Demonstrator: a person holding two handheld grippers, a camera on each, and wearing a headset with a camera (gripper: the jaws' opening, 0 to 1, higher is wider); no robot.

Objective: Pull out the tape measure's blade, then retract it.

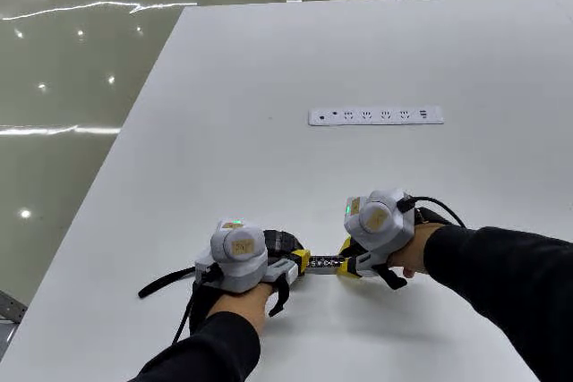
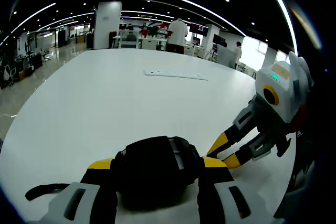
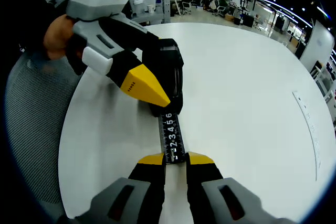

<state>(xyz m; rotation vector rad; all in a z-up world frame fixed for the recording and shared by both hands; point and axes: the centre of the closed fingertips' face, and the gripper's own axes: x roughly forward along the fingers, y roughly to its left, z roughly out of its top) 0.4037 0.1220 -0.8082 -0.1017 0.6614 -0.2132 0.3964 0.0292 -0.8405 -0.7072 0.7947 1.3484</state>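
Clamping the black tape measure (image 2: 155, 177) by its sides, left gripper (image 2: 157, 162) sits low on the white table (image 1: 269, 60). Right gripper (image 3: 175, 158) pinches the blade (image 3: 170, 132) tip; a short length spans the two, near together

The tape measure (image 2: 155, 169) has a black case and rests on the white table (image 1: 269, 60) near its front edge. Its blade (image 3: 170, 137), black with white numerals, is drawn out a short way, straight and level, showing 2 to 6.
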